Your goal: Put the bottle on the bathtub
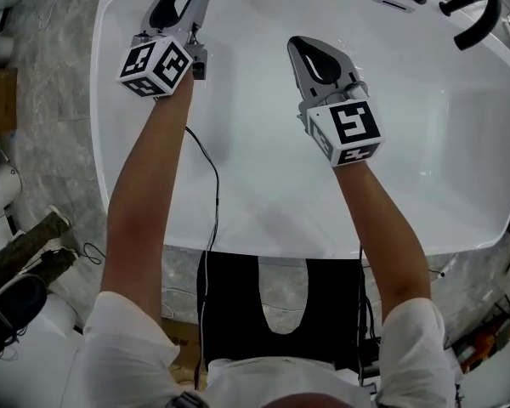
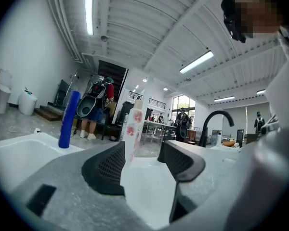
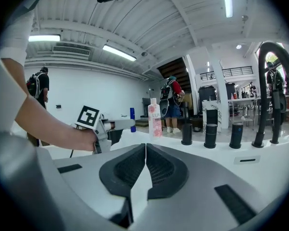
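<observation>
1. White-and-pink bottle (image 2: pixel 133 129) stands upright on the bathtub (image 1: pixel 263 202) rim, just ahead of the left gripper (image 2: pixel 142 150), whose released jaws stand apart.
2. Right gripper (image 3: pixel 145 146) is clenched on nothing.

The only readable word: "LUX"
In your right gripper view, "LUX" stands on the upper front of the tall white-and-pink plastic bottle (image 3: pixel 155 119), just under a pink flower print. Anything else on that label is too small to read. In your left gripper view, the same bottle's label is too blurred to read.
</observation>
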### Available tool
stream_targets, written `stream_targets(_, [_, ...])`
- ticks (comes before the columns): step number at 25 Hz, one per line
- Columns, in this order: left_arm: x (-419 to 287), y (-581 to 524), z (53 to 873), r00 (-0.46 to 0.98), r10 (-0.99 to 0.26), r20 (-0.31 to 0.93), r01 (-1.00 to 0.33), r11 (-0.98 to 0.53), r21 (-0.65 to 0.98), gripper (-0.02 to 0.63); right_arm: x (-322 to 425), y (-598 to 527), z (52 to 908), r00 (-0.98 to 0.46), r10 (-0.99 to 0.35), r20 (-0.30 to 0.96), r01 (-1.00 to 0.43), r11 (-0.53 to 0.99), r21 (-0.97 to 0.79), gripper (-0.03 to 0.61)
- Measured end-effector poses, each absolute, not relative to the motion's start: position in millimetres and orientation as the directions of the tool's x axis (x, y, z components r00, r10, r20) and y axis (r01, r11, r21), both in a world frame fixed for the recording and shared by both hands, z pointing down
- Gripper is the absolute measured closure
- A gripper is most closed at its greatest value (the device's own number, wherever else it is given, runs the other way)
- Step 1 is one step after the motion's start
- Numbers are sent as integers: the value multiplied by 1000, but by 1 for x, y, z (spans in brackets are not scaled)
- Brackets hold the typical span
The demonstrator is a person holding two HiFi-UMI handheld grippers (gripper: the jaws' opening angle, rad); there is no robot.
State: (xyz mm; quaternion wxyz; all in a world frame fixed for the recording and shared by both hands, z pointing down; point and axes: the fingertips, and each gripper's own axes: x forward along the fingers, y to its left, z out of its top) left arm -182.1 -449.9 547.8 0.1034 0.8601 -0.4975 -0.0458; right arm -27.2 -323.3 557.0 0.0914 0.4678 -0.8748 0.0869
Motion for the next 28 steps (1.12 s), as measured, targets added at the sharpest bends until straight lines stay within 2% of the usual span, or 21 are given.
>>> stream_targets(5, [-178,-351,512,541,-841,12,-816,-522,247,444,-29,-270,533,-557,-789,260,-826,558,-78,563])
stream_targets(10, [-107,-241,407,638,-770,3,-759,-629,165,515,17,-183,440,-590,-761,270,-802,590,-90,563])
stream_targets(13, [-113,-212,371,671,-742,-7,-729,-660,181,555,7,-152,407,-597,-755,271,-795,603,-71,563])
stream_targets(19, [-118,-155,301,716,-698,-29,-675,-702,227,592,26,-106,315,-584,-785,209,-812,569,-130,563])
stream_targets(28, [-116,-83,182,790,-609,-75,-594,-790,156,597,61,-60,149,-616,-784,73,-786,618,2,563])
